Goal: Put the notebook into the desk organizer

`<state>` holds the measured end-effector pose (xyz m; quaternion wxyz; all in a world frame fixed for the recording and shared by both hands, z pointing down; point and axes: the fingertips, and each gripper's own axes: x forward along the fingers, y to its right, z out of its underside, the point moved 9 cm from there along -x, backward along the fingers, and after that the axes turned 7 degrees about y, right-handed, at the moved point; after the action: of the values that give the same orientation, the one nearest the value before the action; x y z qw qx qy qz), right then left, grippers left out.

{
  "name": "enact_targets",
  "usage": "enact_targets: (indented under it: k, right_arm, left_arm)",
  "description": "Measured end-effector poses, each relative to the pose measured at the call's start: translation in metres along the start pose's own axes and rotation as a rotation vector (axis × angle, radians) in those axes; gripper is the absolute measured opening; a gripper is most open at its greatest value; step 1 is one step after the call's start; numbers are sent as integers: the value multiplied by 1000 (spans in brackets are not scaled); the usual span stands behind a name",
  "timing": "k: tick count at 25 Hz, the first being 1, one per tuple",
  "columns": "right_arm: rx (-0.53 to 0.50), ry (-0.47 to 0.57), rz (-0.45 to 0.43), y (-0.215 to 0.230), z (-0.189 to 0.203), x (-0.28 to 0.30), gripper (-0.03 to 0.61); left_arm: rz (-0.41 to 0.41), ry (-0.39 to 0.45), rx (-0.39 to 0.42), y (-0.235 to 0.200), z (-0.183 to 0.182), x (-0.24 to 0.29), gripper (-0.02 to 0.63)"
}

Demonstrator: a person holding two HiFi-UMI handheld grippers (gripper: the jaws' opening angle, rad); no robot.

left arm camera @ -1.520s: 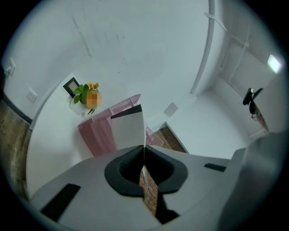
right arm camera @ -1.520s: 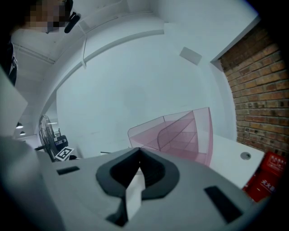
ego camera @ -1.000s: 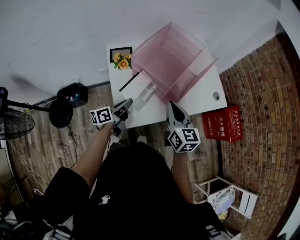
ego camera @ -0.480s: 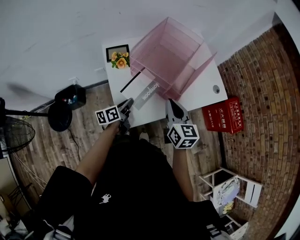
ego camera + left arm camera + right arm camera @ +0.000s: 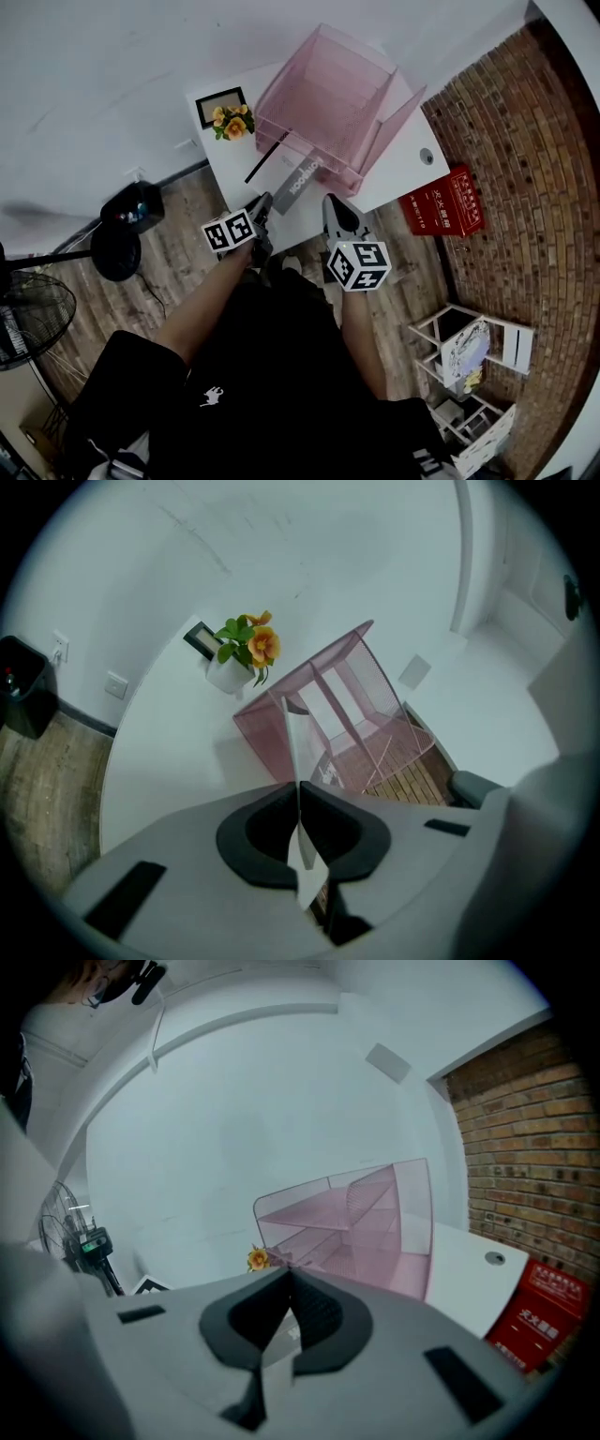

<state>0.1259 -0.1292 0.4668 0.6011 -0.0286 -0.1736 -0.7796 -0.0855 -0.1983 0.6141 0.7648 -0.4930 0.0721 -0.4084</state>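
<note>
Left gripper (image 5: pixel 264 201) is clamping the grey notebook (image 5: pixel 299 177) edge-on, facing the pink desk organizer (image 5: pixel 323 94); right gripper (image 5: pixel 329 200) is hovering closed alongside.

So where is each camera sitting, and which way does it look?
Head view: on the person's head, looking steeply down at the white desk, pink organizer, left gripper and right gripper; forearms and shirt show.
Left gripper view: on the left gripper, looking along its jaws, shut on the notebook, toward the organizer and flowers.
Right gripper view: on the right gripper, looking along its shut jaws at the organizer and brick wall.
Shared: all three show the organizer.
</note>
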Motion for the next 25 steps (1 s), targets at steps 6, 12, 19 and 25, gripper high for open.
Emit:
enact_targets:
  k: [6,12,19,25]
  right_arm:
    - [3,-9,35,-10,6,7,3]
    - [-36,-8,21,-17,6,22,3]
    - [-80,-43,-22,-17,15,37,2]
    - [-66,-131,1,-6,31,46,3]
  left_arm:
    - [32,19,-72,7,0,16,11]
    - [38,33,-102,8,-3,26,11]
    - [27,75,-93,8,-8,38,11]
    - [19,110,-65,11,-16,52,14]
